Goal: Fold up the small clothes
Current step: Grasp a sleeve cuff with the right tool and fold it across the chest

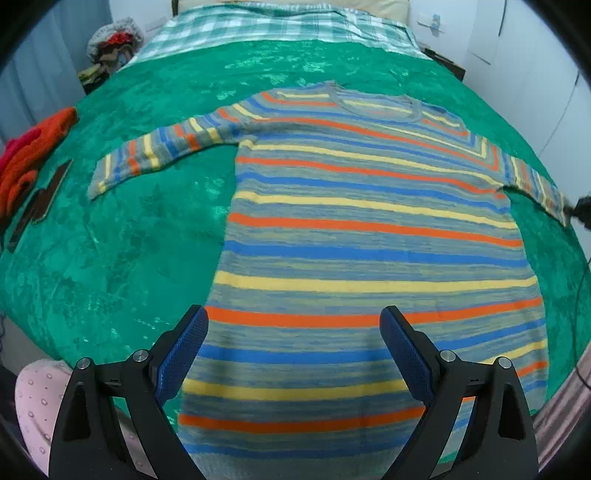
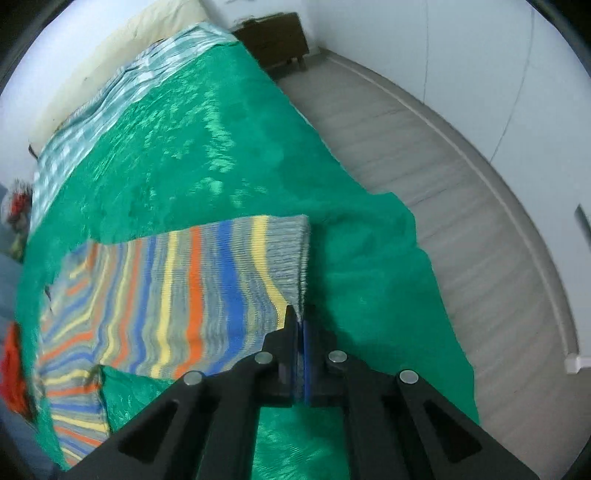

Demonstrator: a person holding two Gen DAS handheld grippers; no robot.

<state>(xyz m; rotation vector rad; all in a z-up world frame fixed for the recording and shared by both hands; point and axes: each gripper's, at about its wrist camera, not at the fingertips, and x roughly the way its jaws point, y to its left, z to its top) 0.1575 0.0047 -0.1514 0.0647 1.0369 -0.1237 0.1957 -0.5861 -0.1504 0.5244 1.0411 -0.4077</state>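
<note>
Sweater (image 1: 369,236) lies flat on the bed (image 1: 129,240). Right gripper (image 2: 297,325) pinches the cuff (image 2: 295,258) edge thinly, so it may slip out when lifted. Left gripper (image 1: 293,332) hovers open over the hem.

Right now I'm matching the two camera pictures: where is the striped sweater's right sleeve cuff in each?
Left wrist view: cuff at far right edge, the right gripper on it.
Right wrist view: cuff at centre, pinched by the shut gripper.
Shared landmark: checked sheet beyond the green blanket.
</note>
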